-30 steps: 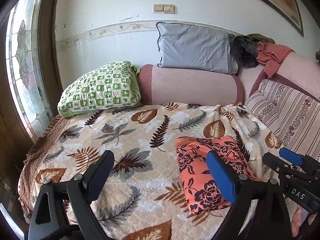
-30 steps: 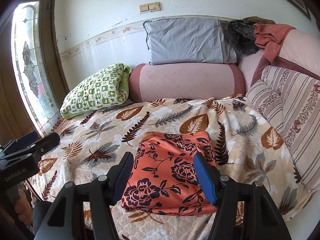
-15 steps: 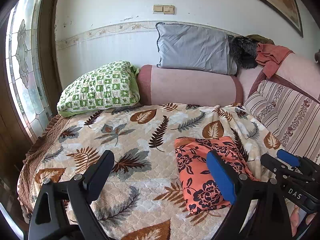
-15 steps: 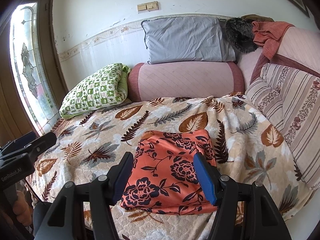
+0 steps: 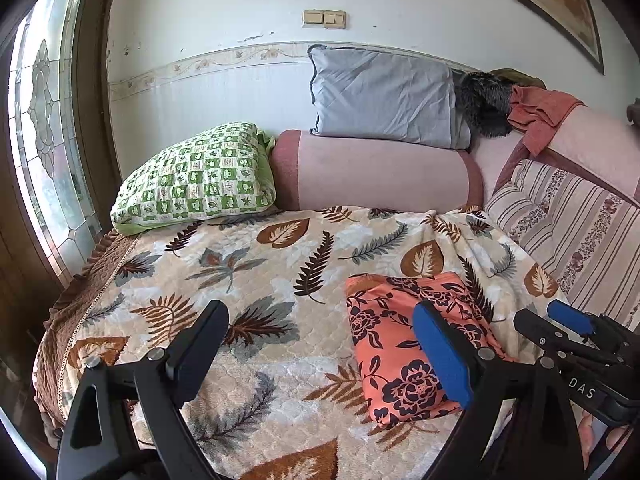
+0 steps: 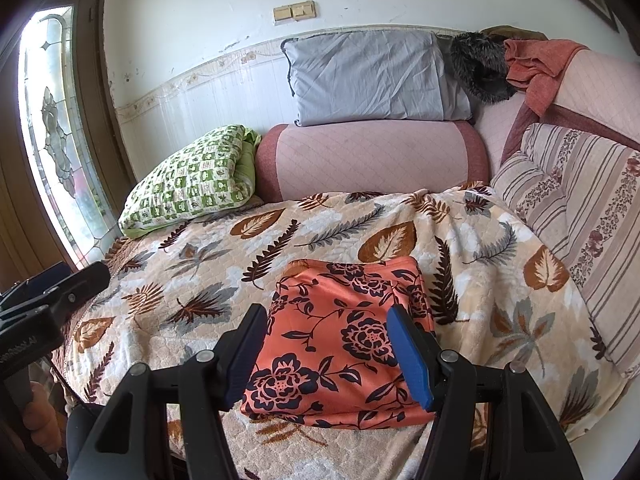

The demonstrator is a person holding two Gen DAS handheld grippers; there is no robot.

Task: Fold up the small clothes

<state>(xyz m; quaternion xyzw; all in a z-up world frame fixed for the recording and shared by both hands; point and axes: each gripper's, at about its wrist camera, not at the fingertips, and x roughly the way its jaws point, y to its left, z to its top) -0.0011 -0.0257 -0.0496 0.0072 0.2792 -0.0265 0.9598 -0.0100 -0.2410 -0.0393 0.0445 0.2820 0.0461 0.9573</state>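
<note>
At the far left, beyond the left gripper (image 5: 320, 344), a stained-glass window (image 5: 44, 140) lets in light. The left gripper hangs above the leaf-print blanket (image 5: 256, 272) with its jaws spread wide and nothing between them; only bare blanket shows in the gap. Ahead of it and to its left lies a green checked pillow (image 5: 200, 176), with a pink bolster (image 5: 380, 172) straight ahead and a grey pillow (image 5: 384, 96) resting on top of that. The folded orange floral garment (image 6: 340, 336) lies flat on the blanket just right of the left gripper, partly behind its blue-padded right finger. The right gripper (image 6: 328, 352) hovers directly over the garment's near half, jaws parted moderately, pads on either side of the cloth and not pressing on it. Right of this gripper sits a striped cushion (image 6: 580, 200), and beyond it a rust-coloured cloth (image 6: 532, 64) drapes over the sofa back.
</note>
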